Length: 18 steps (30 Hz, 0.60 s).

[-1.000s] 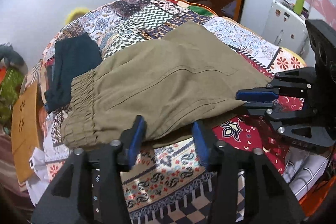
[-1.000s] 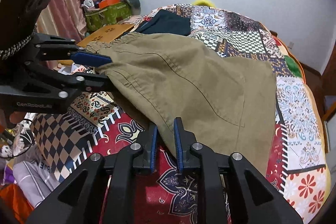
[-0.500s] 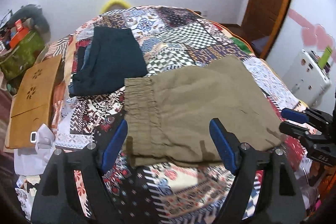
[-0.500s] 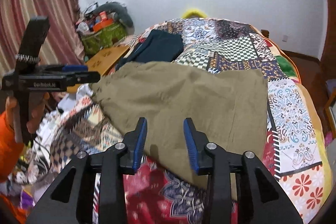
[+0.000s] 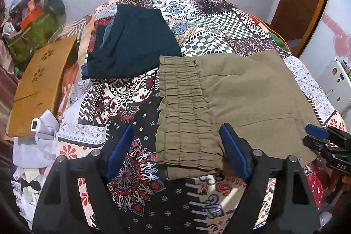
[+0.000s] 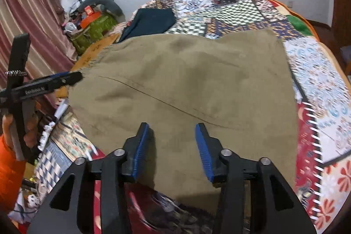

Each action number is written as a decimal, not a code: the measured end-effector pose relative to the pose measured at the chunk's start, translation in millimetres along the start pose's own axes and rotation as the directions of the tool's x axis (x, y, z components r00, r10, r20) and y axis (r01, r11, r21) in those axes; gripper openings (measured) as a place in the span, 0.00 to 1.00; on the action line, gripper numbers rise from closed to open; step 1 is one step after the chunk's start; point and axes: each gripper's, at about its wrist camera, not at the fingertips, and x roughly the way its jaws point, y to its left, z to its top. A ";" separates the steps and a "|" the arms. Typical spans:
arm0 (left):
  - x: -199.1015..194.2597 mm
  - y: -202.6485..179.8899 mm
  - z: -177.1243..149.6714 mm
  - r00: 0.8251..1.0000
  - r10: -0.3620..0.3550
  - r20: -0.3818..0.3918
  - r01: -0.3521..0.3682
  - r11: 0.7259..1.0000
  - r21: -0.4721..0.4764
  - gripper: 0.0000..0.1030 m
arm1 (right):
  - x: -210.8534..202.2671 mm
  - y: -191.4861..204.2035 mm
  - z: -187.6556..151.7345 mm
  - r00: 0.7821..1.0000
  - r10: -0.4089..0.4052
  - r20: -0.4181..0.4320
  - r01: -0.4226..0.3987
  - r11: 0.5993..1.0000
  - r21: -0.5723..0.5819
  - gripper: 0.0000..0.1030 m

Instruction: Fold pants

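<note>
The olive pants [image 5: 241, 91] lie folded flat on the patchwork bedspread [image 5: 208, 25], with the gathered waistband [image 5: 184, 115] at their left end. My left gripper [image 5: 175, 137] stands wide open over the waistband's near corner, its pads clear of the cloth. In the right wrist view the pants [image 6: 186, 84] fill the middle. My right gripper [image 6: 172, 131] hovers over their near edge; its jaws are opening and the cloth lies under them, not pinched. The left gripper [image 6: 65, 79] shows at that view's left edge, beside the waistband.
A dark navy folded garment [image 5: 133, 45] lies behind the pants' waistband end. A wooden board [image 5: 37, 84] and a green bag of clutter [image 5: 33, 32] stand off the bed's left. A white appliance [image 5: 337, 84] is on the right. An orange sleeve [image 6: 8, 168] holds the left gripper.
Both grippers have let go of the pants' near edge, and the cloth now lies flat. The left gripper swung toward the waistband with wider jaws. The right gripper's jaws parted.
</note>
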 end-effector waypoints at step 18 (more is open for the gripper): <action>5.7 0.4 -5.6 0.999 0.045 0.021 -0.045 0.999 0.019 0.89 | -46.9 -64.3 -48.1 0.985 -0.171 -0.023 0.173 0.973 0.154 0.47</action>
